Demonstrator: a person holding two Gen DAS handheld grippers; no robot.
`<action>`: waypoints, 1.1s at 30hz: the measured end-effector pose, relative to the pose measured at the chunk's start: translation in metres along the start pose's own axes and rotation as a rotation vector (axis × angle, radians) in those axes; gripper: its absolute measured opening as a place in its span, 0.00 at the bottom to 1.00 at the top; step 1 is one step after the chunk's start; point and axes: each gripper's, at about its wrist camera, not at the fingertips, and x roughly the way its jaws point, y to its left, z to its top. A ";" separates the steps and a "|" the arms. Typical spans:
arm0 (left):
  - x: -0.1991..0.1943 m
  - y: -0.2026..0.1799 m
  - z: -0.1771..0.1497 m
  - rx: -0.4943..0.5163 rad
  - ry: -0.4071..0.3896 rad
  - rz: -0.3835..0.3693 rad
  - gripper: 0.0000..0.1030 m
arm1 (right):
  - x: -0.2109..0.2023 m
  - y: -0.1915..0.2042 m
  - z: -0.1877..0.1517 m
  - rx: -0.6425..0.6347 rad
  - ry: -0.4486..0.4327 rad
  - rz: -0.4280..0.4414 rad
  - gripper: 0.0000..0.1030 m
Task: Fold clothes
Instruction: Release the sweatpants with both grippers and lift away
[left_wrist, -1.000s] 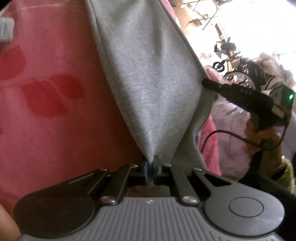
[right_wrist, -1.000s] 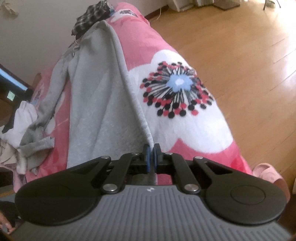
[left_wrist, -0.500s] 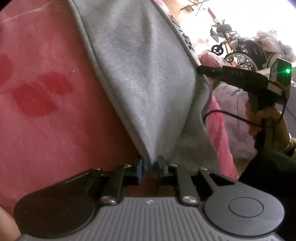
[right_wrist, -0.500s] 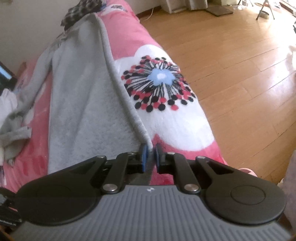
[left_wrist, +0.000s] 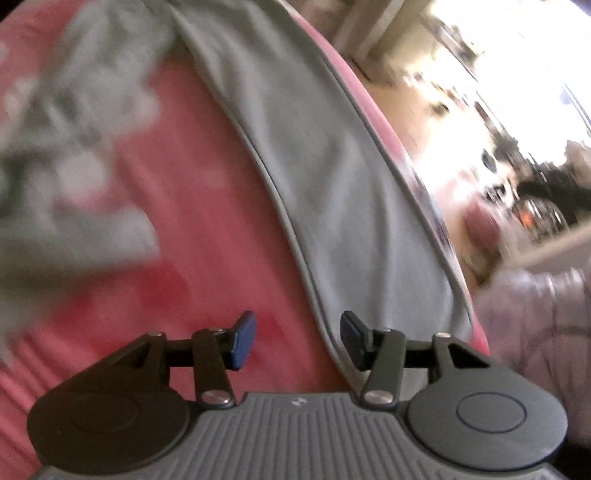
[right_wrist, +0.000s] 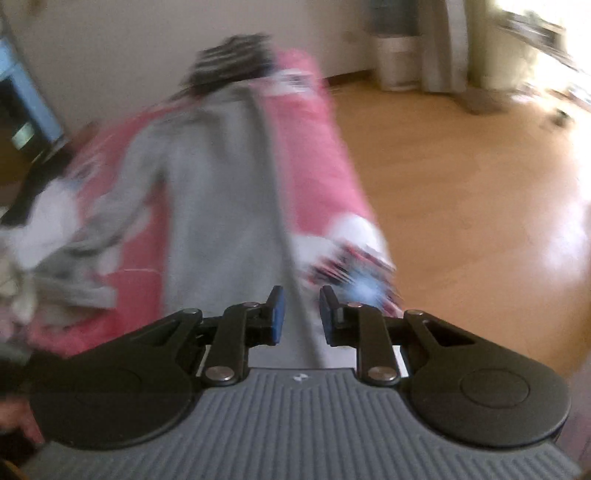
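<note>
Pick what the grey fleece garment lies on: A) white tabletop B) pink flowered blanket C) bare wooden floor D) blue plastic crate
B: in both wrist views the grey fleece garment is spread along the pink flowered blanket, with the wooden floor off to the side; the left gripper has let go, its jaws opening with no cloth between them.
</note>
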 end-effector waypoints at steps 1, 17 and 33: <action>-0.004 0.004 0.015 -0.008 -0.026 0.023 0.50 | 0.004 0.016 0.021 -0.062 0.043 -0.010 0.19; 0.026 0.045 0.182 0.179 -0.063 0.199 0.50 | 0.204 0.131 0.176 -0.501 0.228 -0.082 0.19; 0.146 0.058 0.191 0.102 -0.133 -0.002 0.50 | 0.299 -0.011 0.199 -0.175 -0.064 -0.118 0.14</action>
